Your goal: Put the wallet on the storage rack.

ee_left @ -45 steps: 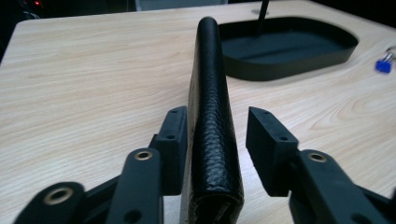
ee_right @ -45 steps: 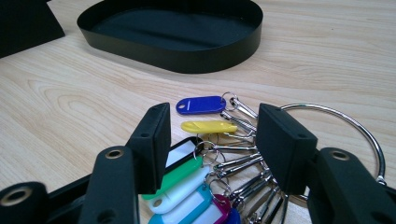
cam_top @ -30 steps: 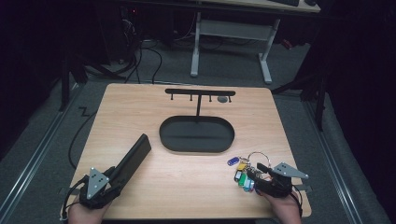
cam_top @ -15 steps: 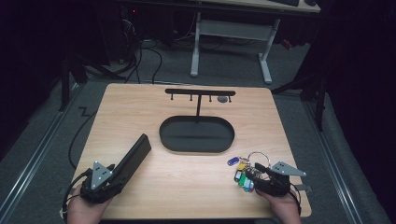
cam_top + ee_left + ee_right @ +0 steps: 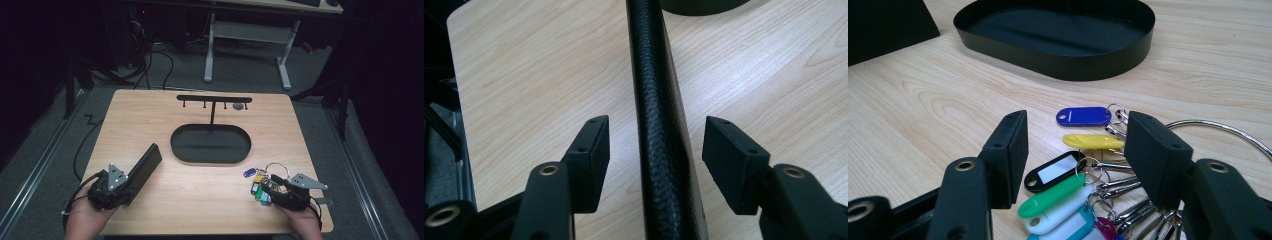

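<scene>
We see left gripper jaws open, straddling black textured case – right gripper jaws open over key-tag bunch.

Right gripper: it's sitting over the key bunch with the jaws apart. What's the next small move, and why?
Probably lower the right gripper slightly and close. Its jaws stand open astride the key tags of the key bunch, gripping nothing yet. The large ring lies outside the right jaw, so the tags are the nearest hold. The oval tray with its hook stand sits just ahead.
</scene>
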{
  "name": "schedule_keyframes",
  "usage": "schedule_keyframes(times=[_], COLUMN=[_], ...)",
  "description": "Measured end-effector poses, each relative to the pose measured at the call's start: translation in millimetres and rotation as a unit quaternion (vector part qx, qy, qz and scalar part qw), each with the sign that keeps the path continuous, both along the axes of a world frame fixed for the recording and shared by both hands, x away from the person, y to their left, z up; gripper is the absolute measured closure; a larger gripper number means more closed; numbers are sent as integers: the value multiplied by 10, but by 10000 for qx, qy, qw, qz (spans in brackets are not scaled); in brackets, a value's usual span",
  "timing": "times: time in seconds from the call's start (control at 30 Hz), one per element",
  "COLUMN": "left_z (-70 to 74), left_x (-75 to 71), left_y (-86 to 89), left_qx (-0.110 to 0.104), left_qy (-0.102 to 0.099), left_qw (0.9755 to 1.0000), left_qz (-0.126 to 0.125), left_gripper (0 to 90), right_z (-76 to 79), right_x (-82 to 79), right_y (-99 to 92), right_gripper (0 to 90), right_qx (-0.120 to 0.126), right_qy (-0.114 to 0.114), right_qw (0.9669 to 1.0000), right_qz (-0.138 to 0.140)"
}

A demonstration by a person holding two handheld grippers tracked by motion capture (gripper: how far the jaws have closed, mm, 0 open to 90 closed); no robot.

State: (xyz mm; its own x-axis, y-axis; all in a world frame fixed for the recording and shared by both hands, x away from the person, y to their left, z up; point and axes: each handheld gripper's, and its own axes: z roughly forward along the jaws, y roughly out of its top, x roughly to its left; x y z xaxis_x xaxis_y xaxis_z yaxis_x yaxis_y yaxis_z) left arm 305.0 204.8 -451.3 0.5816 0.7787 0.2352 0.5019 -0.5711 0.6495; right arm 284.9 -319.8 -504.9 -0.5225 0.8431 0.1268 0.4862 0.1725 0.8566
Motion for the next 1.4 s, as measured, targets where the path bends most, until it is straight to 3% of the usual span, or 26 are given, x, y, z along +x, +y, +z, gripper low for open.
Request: schedule_keyframes(times=[0.1, 0.13, 0.27, 0.47, 0.57, 0.63, 0.87, 0.93, 0.97, 1.0, 1.03, 1.07, 1.17, 1.23, 1.27, 1.4], left_z=[27, 47, 85, 153, 192, 199, 191, 186, 190, 197, 197, 211, 228, 224, 221, 223], left_x=[38, 85, 163, 244, 313, 327, 415, 441, 475, 493, 493, 527, 574, 586, 608, 639], left_y=[-29, -54, -105, -142, -155, -159, -190, -200, -204, -204, -204, -209, -217, -225, -241, -268], left_qx=[119, 142, 290, 351, 438, 456, 711, 874, 984, 995, 995, 1003, 1028, 1007, 1036, 1058], left_qy=[114, 272, 487, 678, 949, 993, 1378, 1493, 1642, 1725, 1725, 1875, 2026, 2062, 2161, 2208], left_qw=[9999, 9995, 9983, 9970, 9944, 9939, 9878, 9847, 9813, 9798, 9798, 9770, 9737, 9732, 9707, 9693], left_qz=[-34, -21, -105, -143, -153, -150, -154, -184, -180, -177, -177, -176, -175, -162, -200, -242], left_gripper=[459, 461, 495, 496, 496, 496, 505, 523, 528, 530, 540, 540, 551, 553, 577, 597], right_z=[-3, -7, -10, -11, -11, -12, -16, -18, -21, -22, -22, -24, -23, -24, -25, -25], right_x=[3, 3, -1, 1, 1, 0, 5, 3, 6, 6, 6, 7, 7, 7, 8, 7], right_y=[1, 4, 10, 0, 1, 2, 1, 5, 5, 6, 6, 8, 7, 7, 7, 6], right_gripper=[433, 433, 433, 433, 434, 434, 434, 434, 434, 434, 434, 434, 434, 434, 434, 434], right_qx=[8, 9, -3, -9, -11, -9, -28, -27, -34, -35, -35, -38, -37, -33, -33, -36], right_qy=[3, 14, 20, 9, 20, 18, 25, 36, 38, 46, 46, 57, 61, 56, 57, 57], right_qw=[10000, 10000, 10000, 10000, 10000, 10000, 10000, 10000, 10000, 10000, 10000, 10000, 10000, 10000, 10000, 10000], right_qz=[-5, -2, 17, 16, 13, 20, 35, 30, 36, 36, 36, 35, 33, 34, 35, 36])
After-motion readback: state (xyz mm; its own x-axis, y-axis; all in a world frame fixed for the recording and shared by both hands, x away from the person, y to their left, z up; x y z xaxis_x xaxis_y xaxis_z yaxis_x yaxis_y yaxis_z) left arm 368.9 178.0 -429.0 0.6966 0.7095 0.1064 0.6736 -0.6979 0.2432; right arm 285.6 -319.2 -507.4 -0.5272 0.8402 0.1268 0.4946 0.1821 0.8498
